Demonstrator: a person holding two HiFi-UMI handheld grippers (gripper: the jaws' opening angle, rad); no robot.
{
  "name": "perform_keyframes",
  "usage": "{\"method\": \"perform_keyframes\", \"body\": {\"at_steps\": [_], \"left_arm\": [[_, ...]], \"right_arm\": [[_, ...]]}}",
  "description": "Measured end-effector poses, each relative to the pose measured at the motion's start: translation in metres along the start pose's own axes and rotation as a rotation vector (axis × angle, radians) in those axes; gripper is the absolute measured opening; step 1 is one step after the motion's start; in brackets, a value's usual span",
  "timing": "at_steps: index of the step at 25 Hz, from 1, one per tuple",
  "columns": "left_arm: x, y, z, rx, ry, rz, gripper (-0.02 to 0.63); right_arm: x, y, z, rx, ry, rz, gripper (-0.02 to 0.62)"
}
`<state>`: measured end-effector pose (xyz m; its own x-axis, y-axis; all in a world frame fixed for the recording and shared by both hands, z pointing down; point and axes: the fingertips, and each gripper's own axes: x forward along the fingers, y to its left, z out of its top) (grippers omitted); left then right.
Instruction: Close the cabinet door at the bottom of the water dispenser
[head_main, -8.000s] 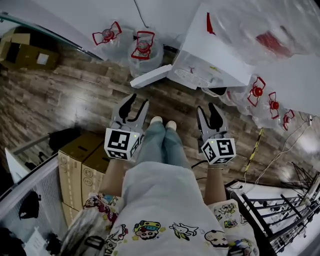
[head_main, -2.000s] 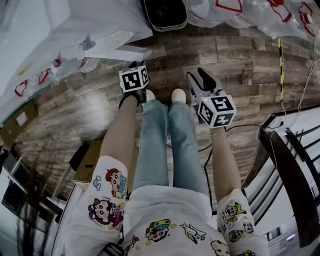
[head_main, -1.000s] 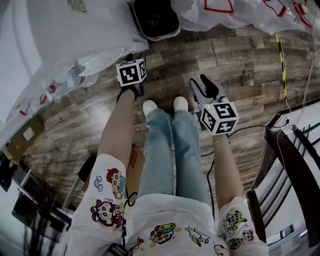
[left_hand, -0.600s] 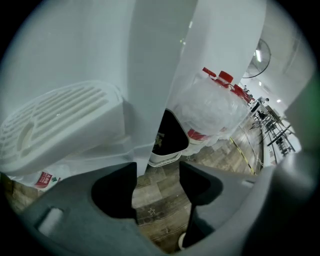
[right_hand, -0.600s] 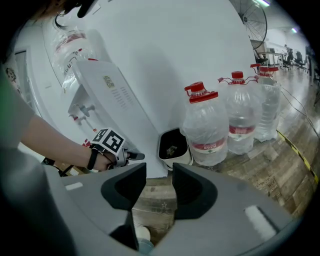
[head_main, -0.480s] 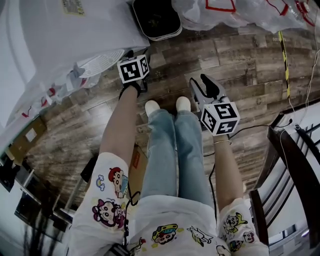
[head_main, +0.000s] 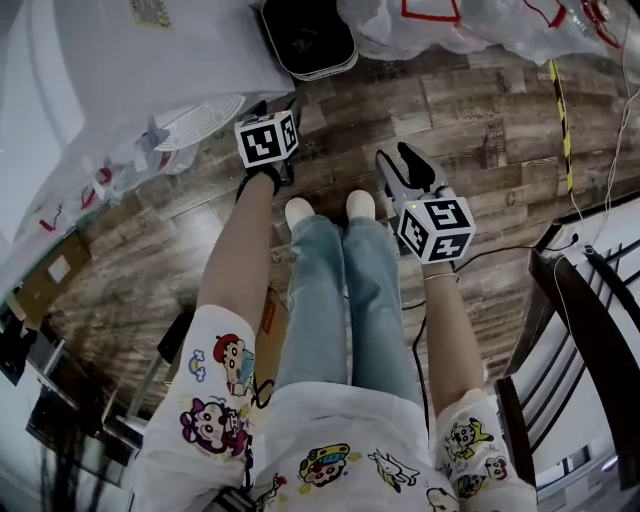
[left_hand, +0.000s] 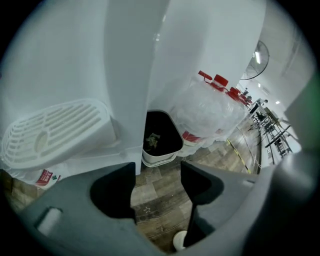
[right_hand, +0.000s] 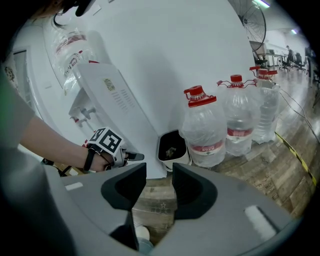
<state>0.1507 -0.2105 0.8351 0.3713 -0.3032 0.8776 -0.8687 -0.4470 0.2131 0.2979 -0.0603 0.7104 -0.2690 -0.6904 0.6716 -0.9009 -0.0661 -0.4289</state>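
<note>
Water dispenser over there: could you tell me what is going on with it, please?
A person stands at the water dispenser with a gripper in each hand. The left gripper is at its base; its jaws have just been opening, with only floor between them. The cabinet door there looks shut. The right gripper hangs open and empty beside the person's legs.

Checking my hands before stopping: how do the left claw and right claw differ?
The left claw has just been opening and gapes wider than the right claw. The left claw sits close to the white dispenser; the right claw hangs back over wood floor. Both are empty.
</note>
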Motion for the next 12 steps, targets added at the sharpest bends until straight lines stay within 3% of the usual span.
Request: {"method": "perform_keyframes", "body": {"at_steps": [12], "left_arm": [[-0.08,-0.032,0.006,0.019,-0.04,-0.031,0.282]], "right_arm": [[-0.048,0.028,0.043,-0.074,-0.03,0.02,0.158]]}}
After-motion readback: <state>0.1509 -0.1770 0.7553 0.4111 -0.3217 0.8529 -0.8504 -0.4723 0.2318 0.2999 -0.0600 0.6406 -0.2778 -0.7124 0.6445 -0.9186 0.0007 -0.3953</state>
